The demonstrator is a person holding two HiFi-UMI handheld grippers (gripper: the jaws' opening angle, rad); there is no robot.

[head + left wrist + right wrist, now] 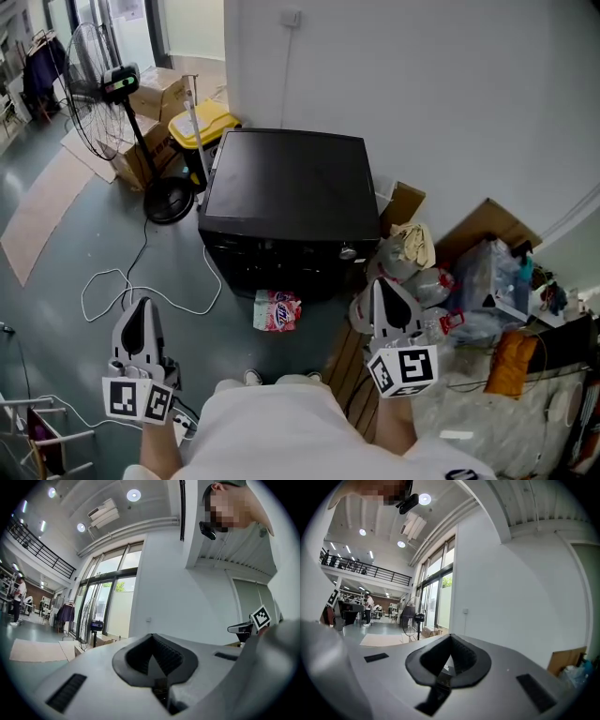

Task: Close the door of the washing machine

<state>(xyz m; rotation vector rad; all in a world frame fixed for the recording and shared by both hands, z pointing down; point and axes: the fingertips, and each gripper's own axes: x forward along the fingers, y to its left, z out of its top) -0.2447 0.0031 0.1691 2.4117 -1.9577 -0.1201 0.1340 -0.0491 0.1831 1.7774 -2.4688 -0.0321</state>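
Note:
The black washing machine (286, 183) stands against the white wall, seen from above. Its dark front face (277, 262) has a silver knob (348, 251) at the right; the steep angle hides how the door stands. My left gripper (141, 307) hangs low at the left over the grey floor, well short of the machine, jaws together and empty. The right gripper (382, 284) is near the machine's front right corner, also shut and empty. In the left gripper view (152, 657) and the right gripper view (450, 652) the pads meet with nothing between them.
A pink and white packet (277, 310) lies on the floor before the machine. A standing fan (117, 89), a yellow bin (202, 124) and cardboard boxes (155, 94) stand at the left. A white cable (122, 291) loops on the floor. Bags and clutter (478, 281) fill the right.

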